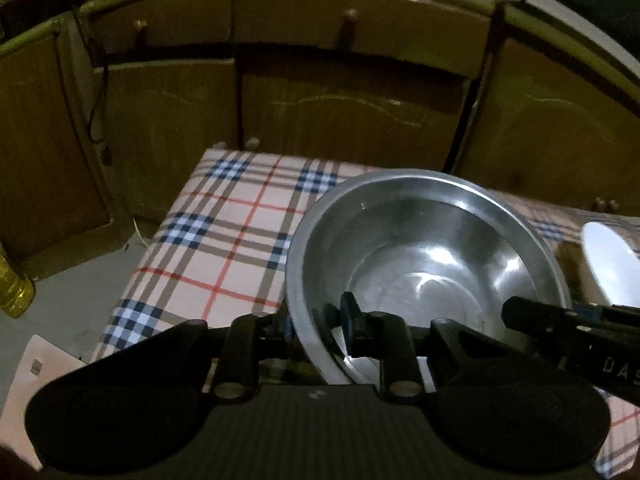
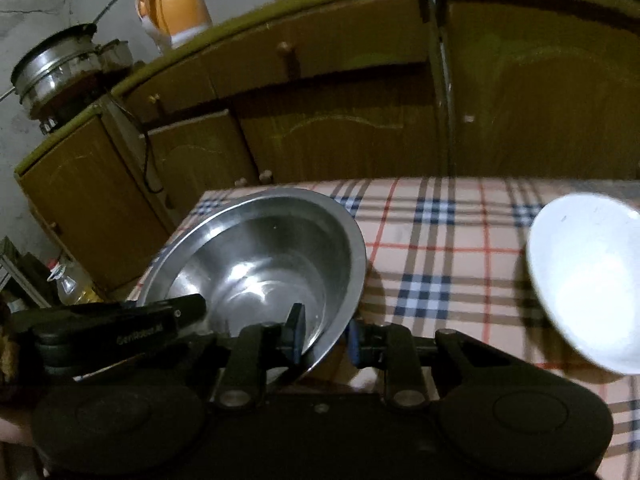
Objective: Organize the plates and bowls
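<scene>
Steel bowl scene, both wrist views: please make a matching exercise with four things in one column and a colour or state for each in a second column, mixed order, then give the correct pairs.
Things:
1. steel bowl
2. white bowl
3. tablecloth
4. jug

Colour or state:
A. orange and white, standing on the counter
B. checked, spread on the table
C. rim clamped by the left gripper and the right gripper
D. no gripper on it, right of the steel bowl

Pairs: 1-C, 2-D, 3-B, 4-A
</scene>
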